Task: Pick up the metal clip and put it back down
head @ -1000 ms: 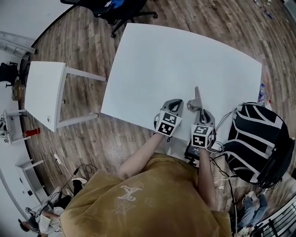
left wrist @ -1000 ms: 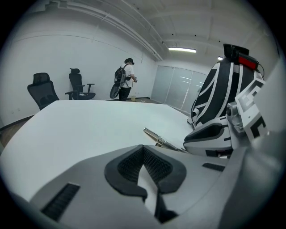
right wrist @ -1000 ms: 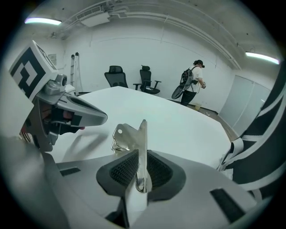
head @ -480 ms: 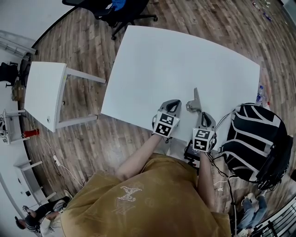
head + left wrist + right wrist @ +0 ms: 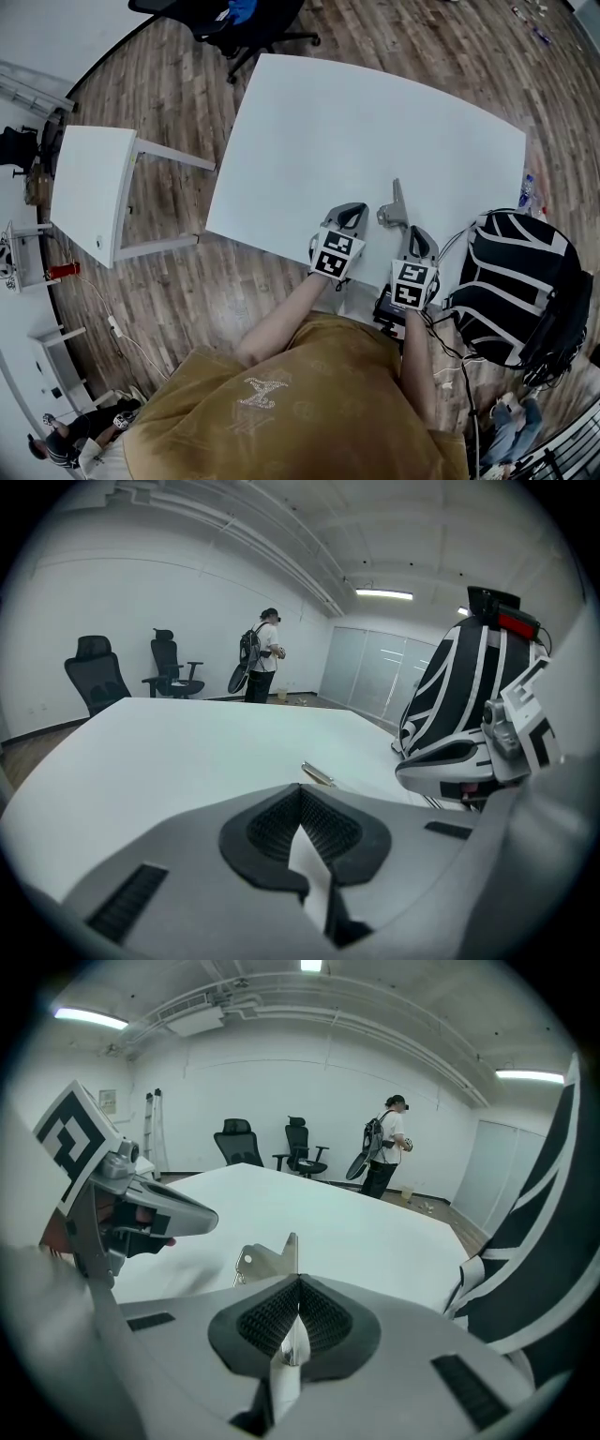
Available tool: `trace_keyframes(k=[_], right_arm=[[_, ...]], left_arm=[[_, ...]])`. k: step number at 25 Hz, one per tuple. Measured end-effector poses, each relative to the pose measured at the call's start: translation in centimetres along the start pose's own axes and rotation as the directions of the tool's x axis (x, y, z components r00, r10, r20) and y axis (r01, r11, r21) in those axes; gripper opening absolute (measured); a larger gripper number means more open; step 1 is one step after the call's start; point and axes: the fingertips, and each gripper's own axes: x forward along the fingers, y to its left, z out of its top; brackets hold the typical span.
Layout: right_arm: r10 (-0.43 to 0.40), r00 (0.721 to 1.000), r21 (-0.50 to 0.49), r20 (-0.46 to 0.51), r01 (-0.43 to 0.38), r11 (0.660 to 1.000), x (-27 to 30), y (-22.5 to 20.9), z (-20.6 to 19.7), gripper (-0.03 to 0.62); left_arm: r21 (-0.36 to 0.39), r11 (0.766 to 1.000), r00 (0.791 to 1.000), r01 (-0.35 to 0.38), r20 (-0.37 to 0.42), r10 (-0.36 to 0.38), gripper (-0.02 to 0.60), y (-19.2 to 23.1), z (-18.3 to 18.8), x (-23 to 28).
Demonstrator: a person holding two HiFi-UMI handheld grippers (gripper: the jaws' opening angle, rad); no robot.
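The right claw [image 5: 298,1283] is clenched on the clip [image 5: 267,1258], which is gripped edge-on between the ribbed pads, so that its thin blade stands upright ahead of the jaws. A flat tab with a round hole is turned out to the left of the blade. Whether the clip touches the bench [image 5: 356,1227] cannot be told.

The left claw [image 5: 302,794] is shut, with nothing held between its pads. It is seen just beside the right claw [image 5: 410,232], both being held over the bench's near edge toward its right corner. In the head view the clip [image 5: 397,202] points from the right claw away across the bench [image 5: 375,122], with the left claw [image 5: 351,212] near its left side.

A black and white backpack [image 5: 520,281] is placed off the bench's right edge. A small white table [image 5: 89,187] stands well apart on the wooden floor to the left. Two black chairs [image 5: 239,1138] and a standing person [image 5: 384,1152] are seen beyond the far edge.
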Motion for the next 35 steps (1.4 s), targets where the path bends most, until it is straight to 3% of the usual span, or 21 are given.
trace_keyframes(k=[6,11,20,23,31,35], right_arm=[[0.005,0.995,0.033,0.101,-0.008,0.999,-1.9,-0.5,3.1,0.009],[-0.025,0.963,0.077,0.268,0.005,0.997,-5.2,-1.9,8.1,0.009],[-0.065,0.918,0.112,0.391,0.023,0.993,-8.2,-3.7,11.3,0.008],[-0.071,0.908,0.106,0.413,0.029,0.994,-9.2,-3.5,12.0,0.008],[-0.104,0.845,0.126,0.525,0.044,0.991,-12.2,-4.5,15.0,0.008],[-0.115,0.821,0.138,0.56,0.045,0.989,-13.5,-4.8,15.9,0.008]], left_arm=[[0.009,1.0,0.998,0.016,0.055,-0.016,0.006,-0.6,1.7,-0.7],[0.03,0.999,0.986,0.016,0.166,-0.021,0.006,-0.7,5.1,-2.5],[0.068,0.998,0.934,-0.013,0.356,-0.012,0.006,-1.4,10.9,-6.2],[0.071,0.997,0.922,-0.019,0.387,-0.01,0.006,-1.6,12.1,-7.3],[0.076,0.997,0.883,-0.025,0.468,-0.014,0.006,-2.5,15.6,-10.5],[0.076,0.996,0.877,-0.051,0.481,0.009,0.006,-2.0,16.3,-11.2]])
